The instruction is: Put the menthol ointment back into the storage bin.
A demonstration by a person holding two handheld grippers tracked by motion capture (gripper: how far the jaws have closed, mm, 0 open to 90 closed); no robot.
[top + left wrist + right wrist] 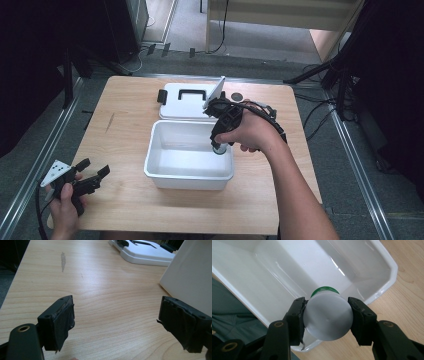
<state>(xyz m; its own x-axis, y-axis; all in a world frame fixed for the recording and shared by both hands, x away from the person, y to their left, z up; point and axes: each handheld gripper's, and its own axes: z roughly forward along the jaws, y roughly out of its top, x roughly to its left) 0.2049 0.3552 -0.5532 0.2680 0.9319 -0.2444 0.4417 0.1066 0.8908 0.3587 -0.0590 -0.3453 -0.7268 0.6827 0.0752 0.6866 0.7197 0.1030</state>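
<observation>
High view: the right gripper [220,145] hangs over the near right corner of a white plastic tub [165,170] that stands in the middle of the wooden counter [125,125]. Its fingers point down into the tub and are clamped on a small jar [220,149] with a grey cap. The person's right hand [255,132] grips the tool from above, with the forearm coming in from the near right edge of the counter.

Right gripper view, looking along the fingers: the jar [327,316] sits squarely between the two black pads, one pad pressing on each side of the round grey cap, and a green band shows just beyond the cap. Below the jar lies the tub's [387,287] bare white floor. The jar hangs just inside the rim, at the tub's corner.

Behind the tub, touching its far wall, the white lid [175,105] with a black handle lies flat near the counter's far edge. A small dark round thing [237,96] lies beside the lid, towards the far right corner.

At the near left corner of the counter, the left gripper [93,168] is held low in the left hand [65,205], well apart from the tub. In the left gripper view its fingers [58,320] stand wide apart with bare counter between them.
</observation>
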